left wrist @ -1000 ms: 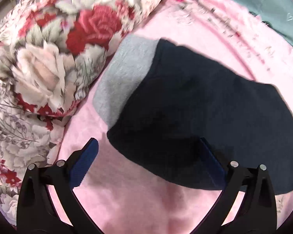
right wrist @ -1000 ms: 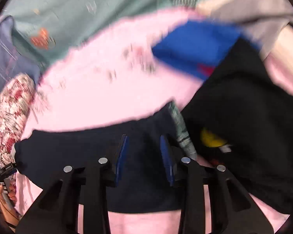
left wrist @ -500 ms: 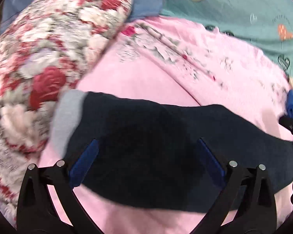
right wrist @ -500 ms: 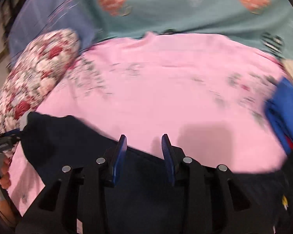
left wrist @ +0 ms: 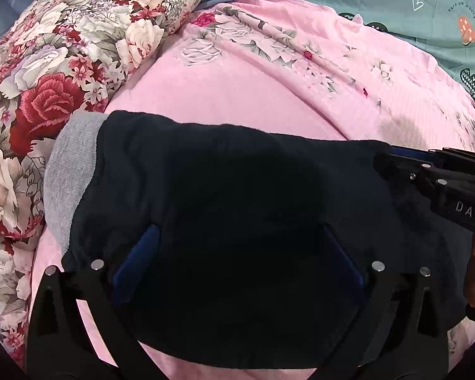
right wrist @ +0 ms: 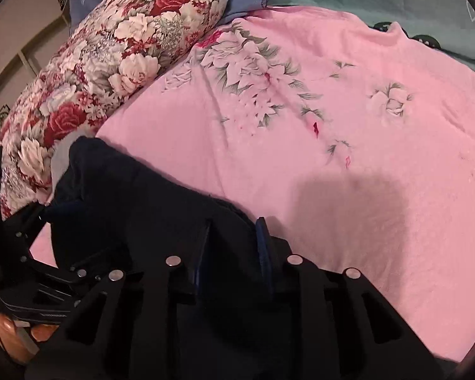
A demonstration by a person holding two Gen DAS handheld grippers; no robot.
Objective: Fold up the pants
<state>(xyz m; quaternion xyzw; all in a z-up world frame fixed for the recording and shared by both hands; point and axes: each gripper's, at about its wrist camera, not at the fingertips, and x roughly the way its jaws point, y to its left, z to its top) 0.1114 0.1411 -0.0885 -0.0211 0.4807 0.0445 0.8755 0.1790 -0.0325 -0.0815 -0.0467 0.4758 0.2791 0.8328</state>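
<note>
Pink blanket (left wrist: 237, 104) covers your bed, floral pillow (left wrist: 63, 63) far left | dark pants (left wrist: 237, 196) lie across near side, grey waistband (left wrist: 69, 171) left | left claw (left wrist: 237, 253) gapes over cloth, gripping nothing | right claw (right wrist: 232, 240) pinches the pants' edge (likely to carry a fold) | no containers.

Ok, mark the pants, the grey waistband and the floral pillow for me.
pants (left wrist: 237, 190), left wrist view, middle of the dark fabric.
grey waistband (left wrist: 71, 171), left wrist view, ribbed band at the left end.
floral pillow (right wrist: 136, 53), right wrist view, its rose-print top.
</note>
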